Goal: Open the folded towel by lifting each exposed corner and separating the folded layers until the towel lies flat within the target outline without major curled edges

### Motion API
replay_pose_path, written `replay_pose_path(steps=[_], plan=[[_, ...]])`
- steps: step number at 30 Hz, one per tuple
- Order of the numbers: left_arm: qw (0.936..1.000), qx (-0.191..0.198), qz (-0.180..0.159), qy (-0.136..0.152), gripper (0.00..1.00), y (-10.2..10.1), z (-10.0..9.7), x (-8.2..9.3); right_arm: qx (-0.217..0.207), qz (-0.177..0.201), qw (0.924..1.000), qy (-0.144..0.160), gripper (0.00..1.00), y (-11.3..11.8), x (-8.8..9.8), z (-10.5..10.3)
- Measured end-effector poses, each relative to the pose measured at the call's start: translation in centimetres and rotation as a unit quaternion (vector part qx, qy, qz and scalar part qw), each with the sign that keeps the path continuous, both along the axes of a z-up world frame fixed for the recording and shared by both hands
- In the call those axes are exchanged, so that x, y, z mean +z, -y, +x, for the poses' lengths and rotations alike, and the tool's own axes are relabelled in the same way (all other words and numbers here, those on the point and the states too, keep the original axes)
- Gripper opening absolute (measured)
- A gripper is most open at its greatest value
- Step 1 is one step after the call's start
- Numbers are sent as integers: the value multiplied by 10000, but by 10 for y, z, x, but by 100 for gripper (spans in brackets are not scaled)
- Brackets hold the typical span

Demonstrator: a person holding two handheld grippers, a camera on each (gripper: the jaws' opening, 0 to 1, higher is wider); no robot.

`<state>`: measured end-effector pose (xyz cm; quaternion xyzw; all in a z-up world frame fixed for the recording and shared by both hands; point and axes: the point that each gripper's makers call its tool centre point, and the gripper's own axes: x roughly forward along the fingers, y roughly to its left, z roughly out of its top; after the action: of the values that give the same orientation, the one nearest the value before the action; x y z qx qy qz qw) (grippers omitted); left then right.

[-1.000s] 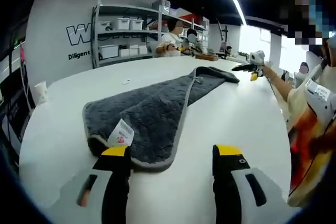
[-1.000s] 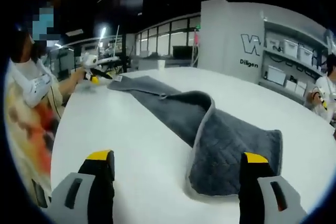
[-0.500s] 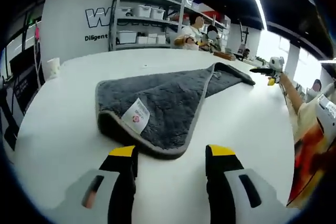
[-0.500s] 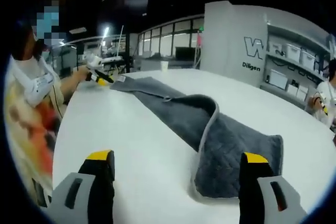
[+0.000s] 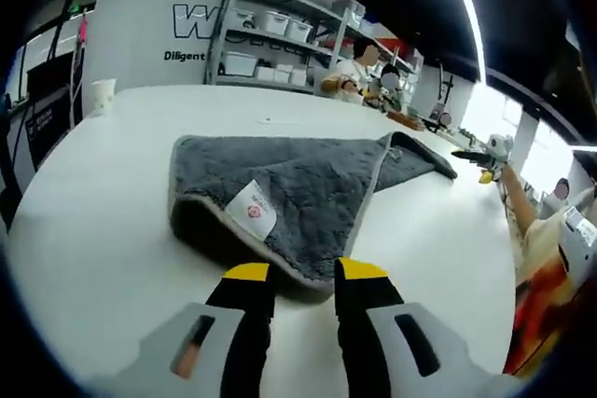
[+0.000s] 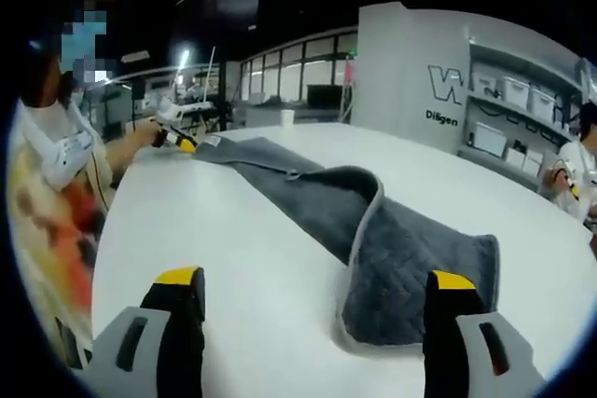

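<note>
The grey plush towel with pale piping [image 5: 298, 179] is seen folded on the white worktop [image 5: 103, 212], its near corner raised just ahead of the left gripper [image 5: 303, 272], whose jaws are narrowed but not yet closed on the hem. The right gripper [image 6: 312, 281] is held wide apart before the far end. Corner pickup appears in hand; next, the edge must be pinched and lifted.

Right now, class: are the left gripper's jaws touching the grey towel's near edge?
Cannot tell. In the left gripper view the left gripper has its jaws nearly closed right at the towel edge, but no contact or gap shows plainly.
</note>
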<state>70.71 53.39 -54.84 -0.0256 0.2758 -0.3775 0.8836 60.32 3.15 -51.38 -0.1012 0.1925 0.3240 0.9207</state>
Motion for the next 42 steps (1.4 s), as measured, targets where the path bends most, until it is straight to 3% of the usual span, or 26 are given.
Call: replay_pose_path(steps=[7, 11, 21, 26, 31, 36, 42], plan=[[9997, -253, -14, -23, 9, 12, -12, 1, -3, -2, 10000, 12, 99, 0, 0, -1], [9994, -285, -185, -8, 3, 13, -12, 10, 10, 19, 10000, 24, 99, -1, 1, -2], [9982, -451, -384, -37, 3, 10, -27, 27, 16, -35, 10000, 43, 99, -1, 2, -3], [9990, -423, -72, -97, 3, -2, -30, 17, 31, -64, 10000, 37, 99, -2, 2, -4], [9986, -476, -151, -191, 3, -7, -35, 17, 20, -73, 10000, 59, 99, -3, 4, -2], [9986, -499, 33, -178, 3, -16, -33, 17, 49, -153, 9999, 23, 99, -6, 1, 0], [9983, -530, 28, -238, 3, -15, -31, 13, -62, -245, 9995, 206, 95, -12, 7, 19]])
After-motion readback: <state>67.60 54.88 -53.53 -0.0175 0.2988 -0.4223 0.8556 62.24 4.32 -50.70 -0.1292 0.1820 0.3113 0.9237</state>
